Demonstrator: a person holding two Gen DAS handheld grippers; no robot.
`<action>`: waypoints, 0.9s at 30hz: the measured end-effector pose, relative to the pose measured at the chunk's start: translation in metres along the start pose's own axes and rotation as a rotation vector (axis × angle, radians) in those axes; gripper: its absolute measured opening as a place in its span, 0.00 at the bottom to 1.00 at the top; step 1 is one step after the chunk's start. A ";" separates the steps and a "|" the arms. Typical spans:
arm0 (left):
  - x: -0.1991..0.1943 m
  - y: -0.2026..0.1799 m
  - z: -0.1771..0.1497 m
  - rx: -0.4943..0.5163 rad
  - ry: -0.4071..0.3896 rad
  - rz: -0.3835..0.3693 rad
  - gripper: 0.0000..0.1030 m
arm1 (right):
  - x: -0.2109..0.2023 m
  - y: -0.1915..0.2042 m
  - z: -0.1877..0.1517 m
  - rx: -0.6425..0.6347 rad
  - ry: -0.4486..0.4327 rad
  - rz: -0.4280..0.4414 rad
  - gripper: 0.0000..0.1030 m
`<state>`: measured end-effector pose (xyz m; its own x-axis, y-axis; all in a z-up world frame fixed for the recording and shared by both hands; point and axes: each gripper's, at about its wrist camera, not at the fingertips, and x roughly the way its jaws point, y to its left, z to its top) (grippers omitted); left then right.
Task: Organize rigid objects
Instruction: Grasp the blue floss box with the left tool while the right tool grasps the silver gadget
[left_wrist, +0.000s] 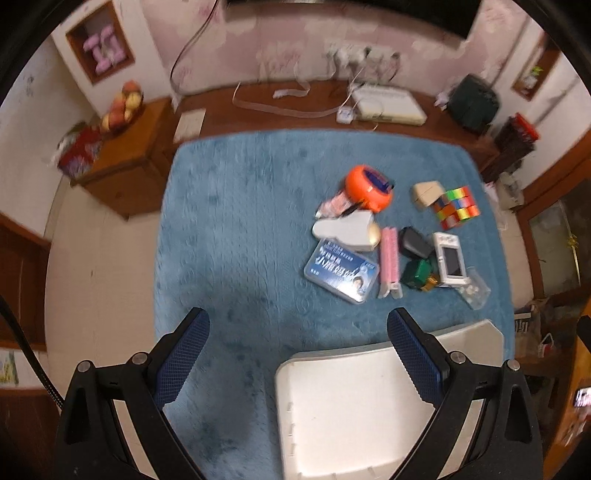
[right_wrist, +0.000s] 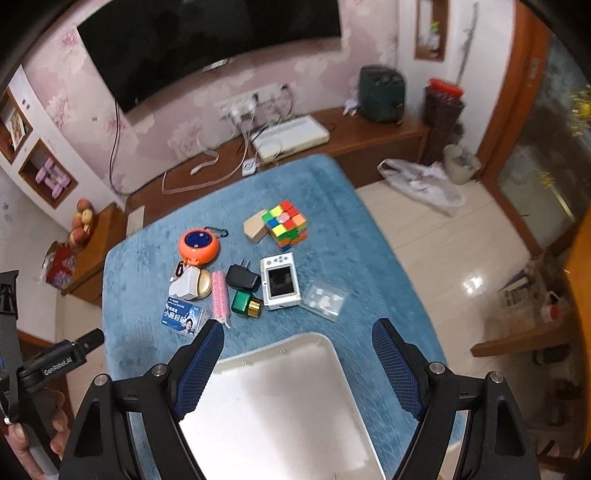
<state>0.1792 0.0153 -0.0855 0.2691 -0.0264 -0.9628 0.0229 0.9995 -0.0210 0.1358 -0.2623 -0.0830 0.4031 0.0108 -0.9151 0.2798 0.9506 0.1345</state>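
Beyond the white tray (right_wrist: 280, 398), the clutter is bunched on the blue mat (left_wrist: 236, 229): cube (right_wrist: 286, 223), camera (right_wrist: 279, 282), charger (right_wrist: 242, 278). Left gripper (left_wrist: 295, 354) and right gripper (right_wrist: 297, 365) are held spread wide, empty. Risk: neighbours could be knocked aside, since items are touching.

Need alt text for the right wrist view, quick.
The open right tool hovers over an empty white tray on a blue cloth. Beyond lie a Rubik's cube, white handheld device, black plug and orange disc.
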 end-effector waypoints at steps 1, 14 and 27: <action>0.005 -0.001 0.002 -0.012 0.013 -0.002 0.95 | 0.011 -0.001 0.005 -0.007 0.021 0.004 0.81; 0.109 -0.020 0.039 -0.340 0.188 0.038 0.94 | 0.167 0.024 0.068 -0.197 0.280 0.073 0.81; 0.160 -0.042 0.037 -0.420 0.265 0.096 0.94 | 0.220 0.014 0.066 -0.226 0.388 0.073 0.78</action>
<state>0.2568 -0.0316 -0.2291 -0.0039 0.0166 -0.9999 -0.3943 0.9188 0.0168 0.2861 -0.2672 -0.2573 0.0464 0.1549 -0.9868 0.0486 0.9864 0.1571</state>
